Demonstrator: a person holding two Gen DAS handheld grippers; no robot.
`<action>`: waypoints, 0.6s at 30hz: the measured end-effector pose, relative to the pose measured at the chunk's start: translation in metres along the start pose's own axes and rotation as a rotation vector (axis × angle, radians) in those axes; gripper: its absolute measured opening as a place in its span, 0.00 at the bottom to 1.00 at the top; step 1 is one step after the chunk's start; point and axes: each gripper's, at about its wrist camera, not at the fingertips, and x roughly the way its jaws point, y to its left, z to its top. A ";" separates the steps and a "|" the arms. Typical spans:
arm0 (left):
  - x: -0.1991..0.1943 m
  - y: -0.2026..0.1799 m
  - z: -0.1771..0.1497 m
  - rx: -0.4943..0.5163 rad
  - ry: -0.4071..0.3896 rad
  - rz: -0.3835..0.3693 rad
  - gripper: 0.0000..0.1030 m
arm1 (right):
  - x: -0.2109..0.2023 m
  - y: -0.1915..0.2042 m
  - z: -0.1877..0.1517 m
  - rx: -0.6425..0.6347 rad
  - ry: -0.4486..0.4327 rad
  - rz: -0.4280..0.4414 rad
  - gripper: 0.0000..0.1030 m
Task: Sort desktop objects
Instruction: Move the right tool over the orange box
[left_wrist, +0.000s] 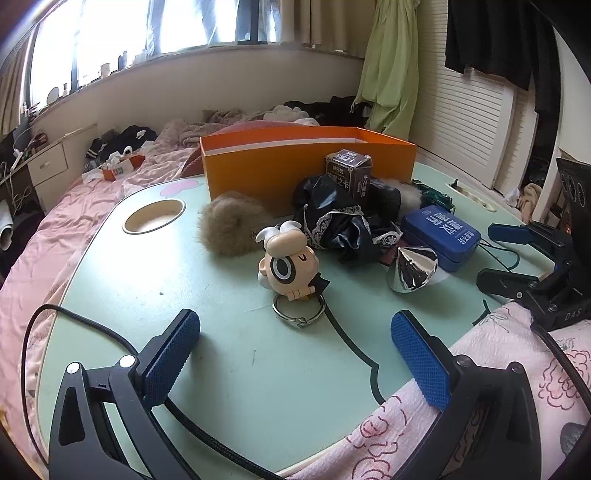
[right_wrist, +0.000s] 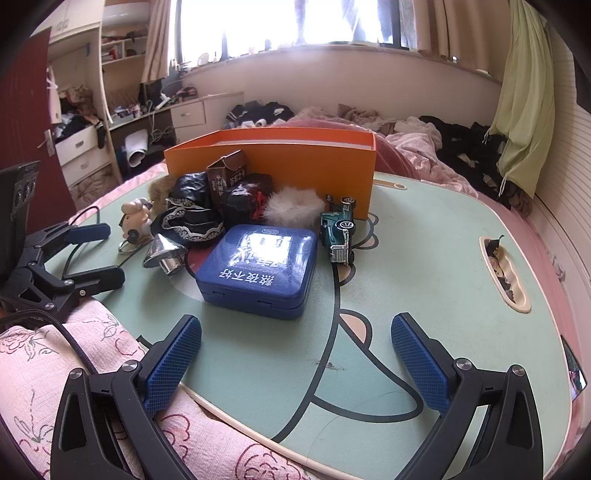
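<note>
On the pale green lap table (left_wrist: 147, 295) stands an orange box (left_wrist: 295, 162), open at the top. In front of it lie a brown fur ball (left_wrist: 229, 223), a cartoon figure keychain (left_wrist: 288, 264) with a metal ring, black lace-trimmed cloth (left_wrist: 343, 221), a dark carton (left_wrist: 349, 171), a silver cone (left_wrist: 412, 267), a blue tin (right_wrist: 258, 267), a white fluff ball (right_wrist: 293, 206) and a green toy car (right_wrist: 338, 230). My left gripper (left_wrist: 295, 354) is open and empty, just short of the keychain. My right gripper (right_wrist: 295, 358) is open and empty, just short of the blue tin.
The table rests on a bed with pink bedding (left_wrist: 22, 277). A round cup hole (left_wrist: 154, 216) sits at the table's left and an oblong slot (right_wrist: 504, 273) with scraps at its right. A black cable (left_wrist: 92, 325) trails over the near left edge.
</note>
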 end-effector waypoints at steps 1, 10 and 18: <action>0.001 0.000 0.000 -0.001 -0.001 0.000 1.00 | 0.001 0.001 0.001 0.001 0.004 -0.011 1.00; 0.000 -0.001 0.000 -0.003 -0.008 -0.002 1.00 | -0.026 -0.018 0.083 0.188 -0.066 -0.010 0.97; 0.000 0.000 0.000 -0.004 -0.010 -0.003 1.00 | 0.074 0.009 0.210 0.187 0.196 0.017 0.97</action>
